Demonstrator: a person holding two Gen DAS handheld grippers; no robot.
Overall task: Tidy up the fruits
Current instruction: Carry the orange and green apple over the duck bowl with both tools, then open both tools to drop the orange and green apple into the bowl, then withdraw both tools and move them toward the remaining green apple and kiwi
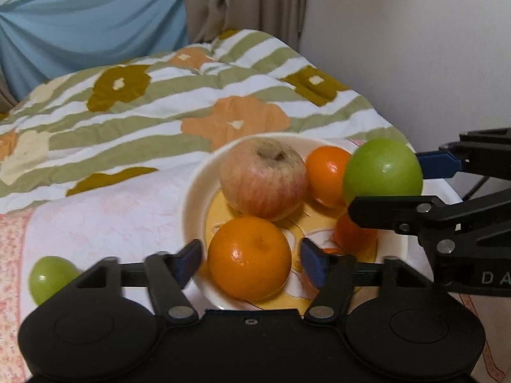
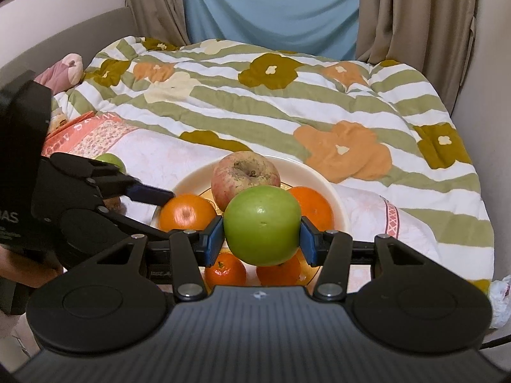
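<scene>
Right up against our lenses we've got the two claws. Our right claw (image 2: 262,234) is clamped on a green apple (image 2: 262,225), blue pads pressed to both its sides, held just above the bowl (image 2: 322,177). Our left claw (image 1: 250,263) stands apart, one orange (image 1: 249,258) sitting between its pads with gaps on both sides, so nothing is gripped there.

That cream bowl is our landmark. Inside it sit a reddish apple (image 1: 263,178) at the back and more oranges around it, at least four in all. Left of the bowl, out on the bed, a second green apple (image 1: 48,276) lies by itself.

No table here, everything's on a bed. Under the bowl is a pale pink sheet (image 2: 153,156); behind the bowl a rumpled quilt (image 2: 287,102) in green and white stripes with big orange and olive flowers. Beyond the quilt hang beige curtains (image 2: 412,16) and a blue cloth (image 2: 271,3), with plain walls (image 1: 415,48) to either side.
</scene>
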